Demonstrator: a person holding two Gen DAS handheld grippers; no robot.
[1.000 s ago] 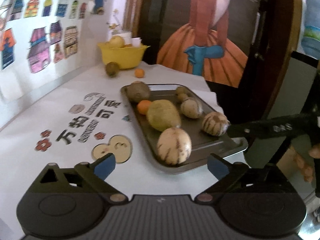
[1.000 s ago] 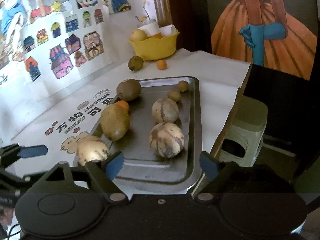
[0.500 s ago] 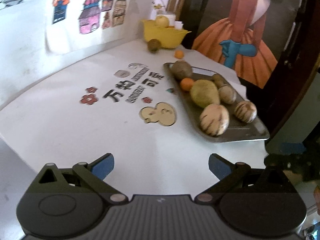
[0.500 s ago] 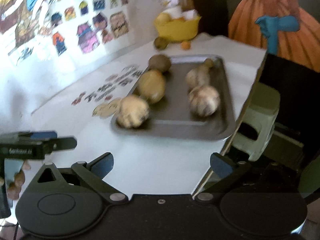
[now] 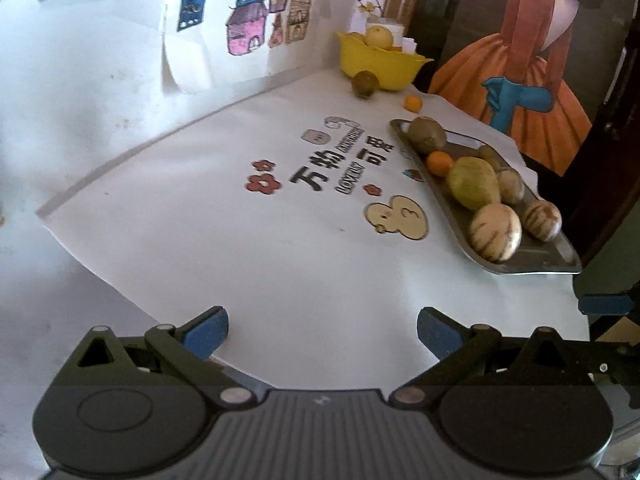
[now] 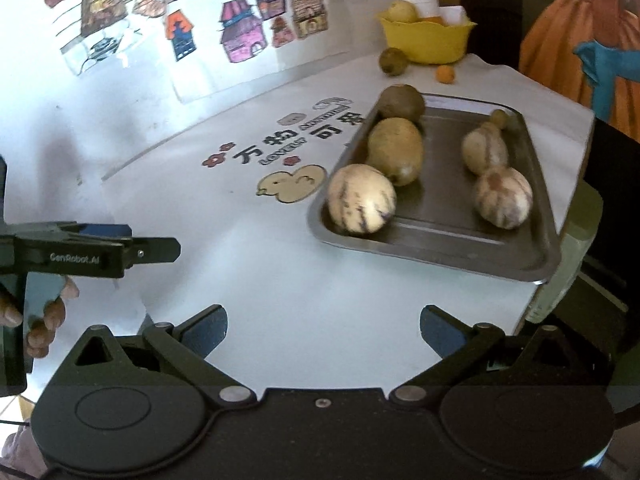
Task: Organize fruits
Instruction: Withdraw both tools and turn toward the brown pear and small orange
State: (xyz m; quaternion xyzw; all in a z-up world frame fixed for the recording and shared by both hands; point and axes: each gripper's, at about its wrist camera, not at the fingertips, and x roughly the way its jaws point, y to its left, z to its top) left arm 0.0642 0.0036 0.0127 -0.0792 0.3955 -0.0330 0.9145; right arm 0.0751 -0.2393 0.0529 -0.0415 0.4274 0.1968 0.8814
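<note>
A grey metal tray (image 6: 532, 216) (image 5: 560, 254) at the table's right edge holds several fruits: striped pale melons (image 6: 361, 199) (image 5: 495, 232), a yellow-green fruit (image 6: 395, 151) (image 5: 474, 182), a brown fruit (image 6: 401, 101) (image 5: 427, 135) and a small orange (image 5: 439, 163). My left gripper (image 5: 322, 334) is open and empty above the near table edge, far from the tray. My right gripper (image 6: 323, 330) is open and empty, short of the tray's near rim. The left gripper also shows from the side in the right wrist view (image 6: 120, 246).
A yellow bowl (image 5: 380, 66) (image 6: 426, 38) with fruit stands at the table's far end. A green-brown fruit (image 5: 365, 84) (image 6: 393, 61) and a small orange (image 5: 412, 103) (image 6: 445, 73) lie loose beside it. Children's drawings (image 5: 256, 28) cover the left wall. A green stool (image 6: 576, 248) stands beyond the right edge.
Both grippers have pulled back and up from the tray, toward the near table edge; the left one has swung left. Both stay open and empty. The fruits have not moved.
</note>
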